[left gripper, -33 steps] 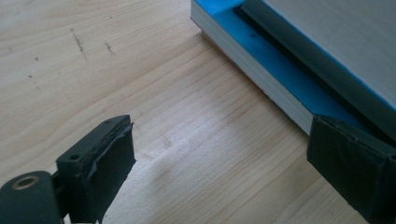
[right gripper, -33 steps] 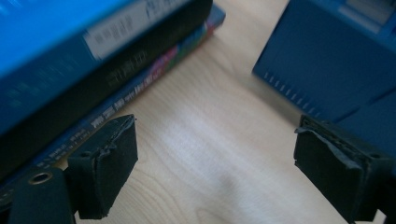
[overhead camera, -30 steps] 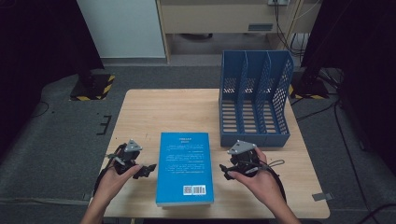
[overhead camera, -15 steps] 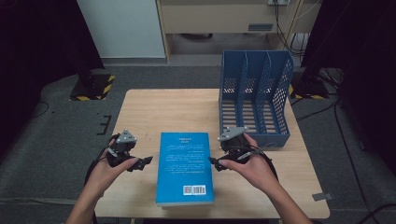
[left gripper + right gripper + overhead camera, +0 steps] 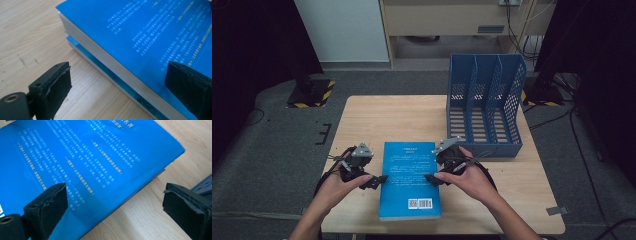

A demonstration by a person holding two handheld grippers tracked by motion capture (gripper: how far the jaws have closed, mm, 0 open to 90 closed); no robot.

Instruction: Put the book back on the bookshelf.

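Observation:
A blue book [image 5: 409,180] lies flat near the table's front edge, barcode toward the person. My left gripper [image 5: 378,180] is at its left edge and open. In the left gripper view the left gripper [image 5: 120,75] straddles the book's white page edge [image 5: 105,58], one jaw over the cover and one over the wood. At the book's right edge, my right gripper [image 5: 432,177] is open, its jaws having just been opening. In the right gripper view the right gripper [image 5: 117,195] spans the book [image 5: 95,160] corner without pressing on it.
A blue three-slot file rack [image 5: 484,105] stands at the back right of the wooden table [image 5: 382,115], just beyond the right hand. A strip of bare wood runs along each side of the book. Dark floor surrounds the table.
Both hands have moved in toward the book and a little away from the table's front edge. The right gripper came leftward to the book's right edge.

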